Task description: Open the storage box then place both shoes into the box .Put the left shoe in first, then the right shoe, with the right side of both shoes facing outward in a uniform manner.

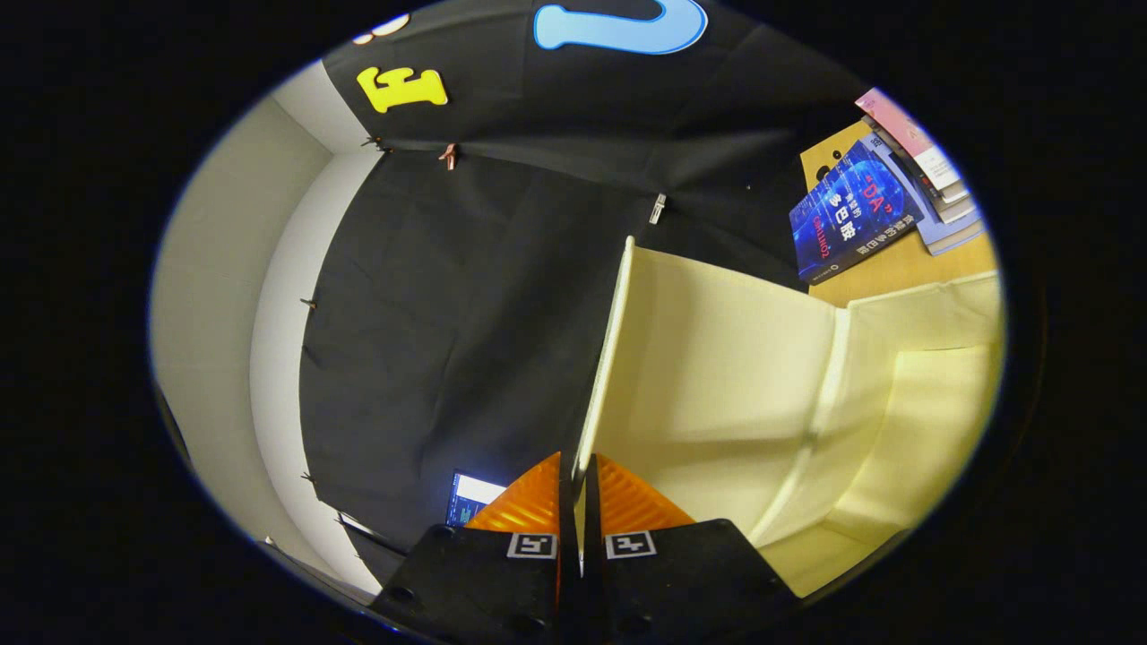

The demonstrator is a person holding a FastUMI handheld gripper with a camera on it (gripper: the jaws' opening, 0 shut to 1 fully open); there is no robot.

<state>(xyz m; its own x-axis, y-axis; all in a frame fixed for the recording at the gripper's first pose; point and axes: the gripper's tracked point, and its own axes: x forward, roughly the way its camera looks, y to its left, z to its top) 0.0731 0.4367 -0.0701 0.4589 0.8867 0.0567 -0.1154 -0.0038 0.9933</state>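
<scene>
Both fingers of the tool [579, 484] are clamped on the thin edge of the storage box lid [606, 358], which stands raised. Treat this flap as light, smooth and flexible; grip near its rim. Beyond it, the storage box [896, 430] sits open on the counter [883, 269], beside books [896, 193].

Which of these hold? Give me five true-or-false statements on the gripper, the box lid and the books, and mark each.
1. The gripper is shut on the lid of the storage box. True.
2. A shoe lies inside the box. False: its cream interior is bare.
3. The lid lies flat and closed. False: it stands raised, edge-on.
4. Books are stacked beyond the box. True.
5. The top book is green. False: it is blue.
</scene>
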